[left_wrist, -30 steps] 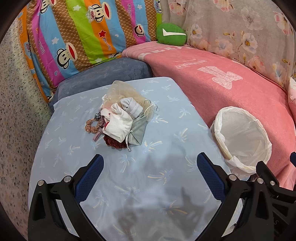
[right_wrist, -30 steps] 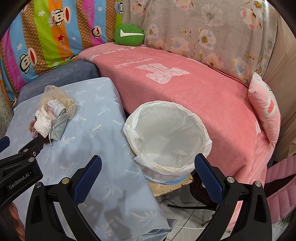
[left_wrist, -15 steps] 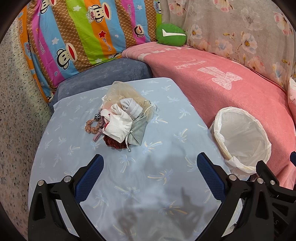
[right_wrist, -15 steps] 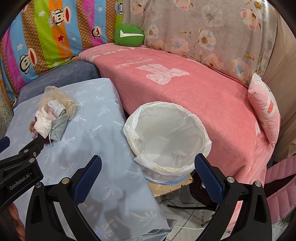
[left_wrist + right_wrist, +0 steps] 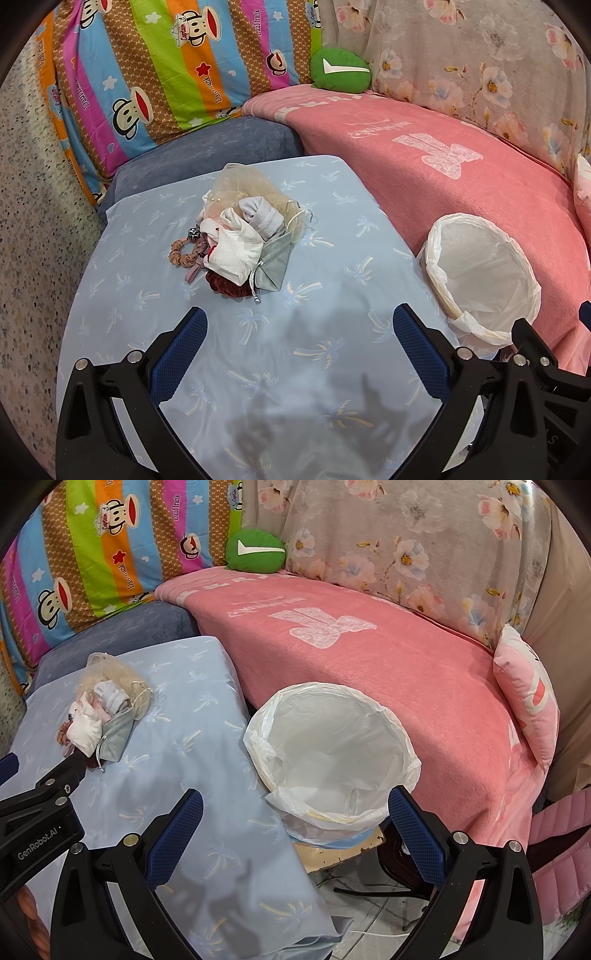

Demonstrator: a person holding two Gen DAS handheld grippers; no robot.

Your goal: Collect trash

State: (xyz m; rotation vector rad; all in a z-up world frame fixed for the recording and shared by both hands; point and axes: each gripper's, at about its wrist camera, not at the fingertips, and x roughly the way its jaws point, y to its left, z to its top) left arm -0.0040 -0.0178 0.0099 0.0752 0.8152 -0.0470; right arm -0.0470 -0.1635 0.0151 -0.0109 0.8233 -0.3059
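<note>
Nothing has shifted since a second ago: my left gripper (image 5: 297, 334) and right gripper (image 5: 295, 812) hang wide open and empty, the trash pile (image 5: 245, 242) lies left of the lined bin (image 5: 330, 757), whose inside, seemingly empty, only my right view shows.

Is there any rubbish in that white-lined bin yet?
No, the bin shows only its bare white liner inside, while the trash pile lies on the blue cloth.

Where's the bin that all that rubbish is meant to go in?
The white-lined bin stands just off the right edge of the blue-covered table, against the pink blanket; it fills the middle of the right wrist view, ahead of the open right gripper.
</note>
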